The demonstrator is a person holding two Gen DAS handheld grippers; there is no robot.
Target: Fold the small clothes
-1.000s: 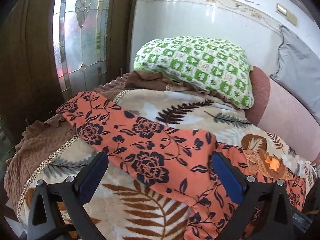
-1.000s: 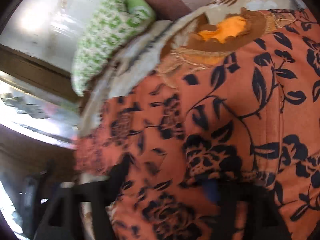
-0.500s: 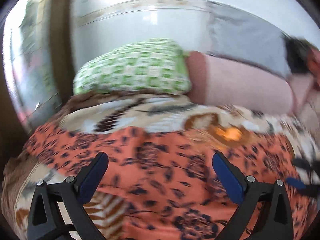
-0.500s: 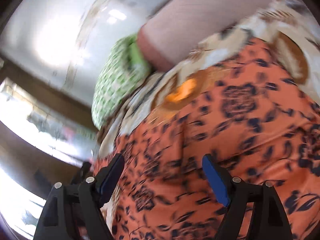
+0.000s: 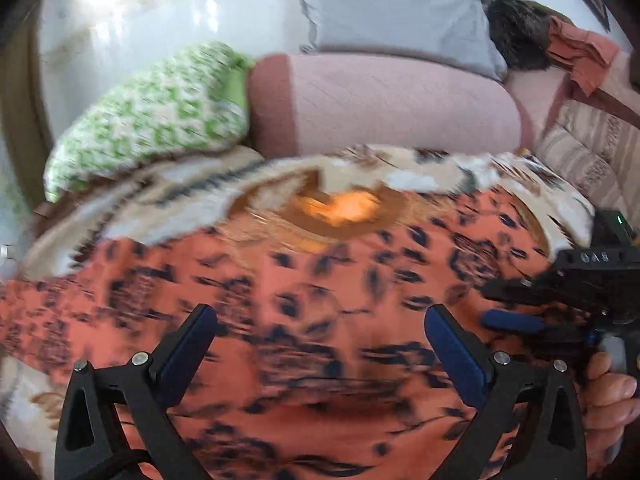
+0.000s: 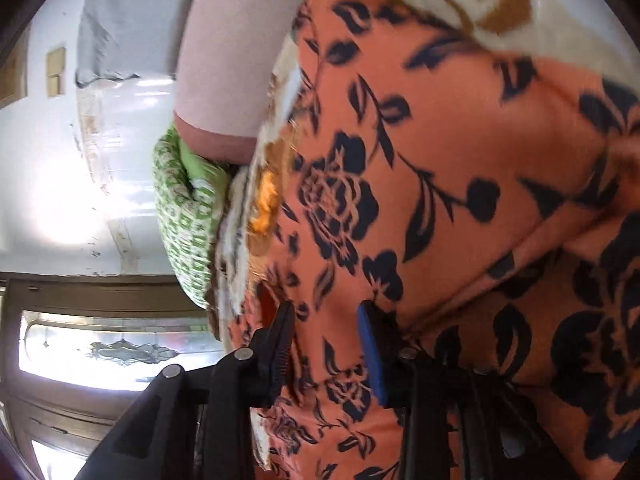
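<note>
- While an orange garment (image 5: 320, 320) printed with dark flowers lies spread across a leaf-patterned blanket (image 5: 168, 196) on a bed, two hand-held grippers work over it from one side.
- Seen from its own camera, the left gripper (image 5: 320, 344) holds its blue-padded jaws wide apart above the cloth, with nothing pinched between them; the picture is blurred with motion.
- At the right edge of that view the right gripper (image 5: 516, 312) reaches in level over the garment, a hand (image 5: 608, 396) wrapped around its grip.
- From the right wrist camera, heavily rolled, the right gripper (image 6: 326, 344) has its jaws narrowing on a fold of the orange fabric, which runs between the pads; whether they already press on it cannot be told.
- Behind the garment, a green-and-white checked pillow (image 5: 152, 116) sits beside a pink bolster (image 5: 380, 104) at the head of the bed, with a grey pillow (image 5: 392, 8) propped against the white wall.
- A wooden door with patterned glass (image 6: 112, 352) shows at the lower left of the right view.
</note>
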